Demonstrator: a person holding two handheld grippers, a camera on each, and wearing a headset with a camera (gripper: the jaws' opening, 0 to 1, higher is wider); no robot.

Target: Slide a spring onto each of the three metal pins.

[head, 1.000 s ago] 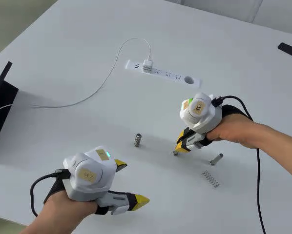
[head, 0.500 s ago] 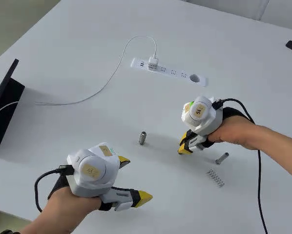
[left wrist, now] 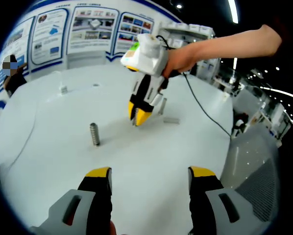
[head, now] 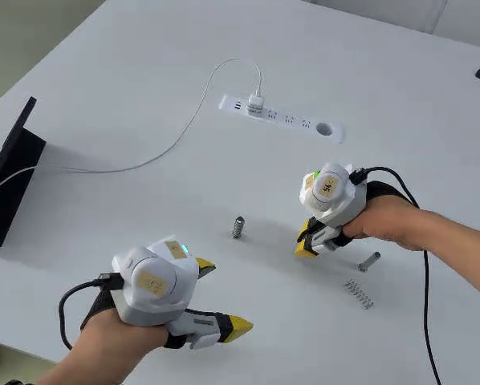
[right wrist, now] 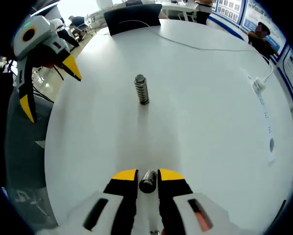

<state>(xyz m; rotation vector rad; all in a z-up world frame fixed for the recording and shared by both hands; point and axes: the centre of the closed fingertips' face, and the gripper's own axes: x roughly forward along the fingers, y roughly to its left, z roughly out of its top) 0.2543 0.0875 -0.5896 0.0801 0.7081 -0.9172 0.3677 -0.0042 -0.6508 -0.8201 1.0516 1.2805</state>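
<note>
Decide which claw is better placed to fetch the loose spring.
Left, probably: the left claw is open and empty, while the right claw is shut on a pin, though the spring lies nearer it.

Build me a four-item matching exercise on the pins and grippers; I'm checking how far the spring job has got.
Things
1. upright pin
2. lying pin
3. left gripper
4. right gripper

States
A. jaws shut on a third pin
B. bare, on its side near the loose spring
C. wears a spring
D. jaws open, holding nothing

Pairs: 1-C, 2-B, 3-D, 4-A
</note>
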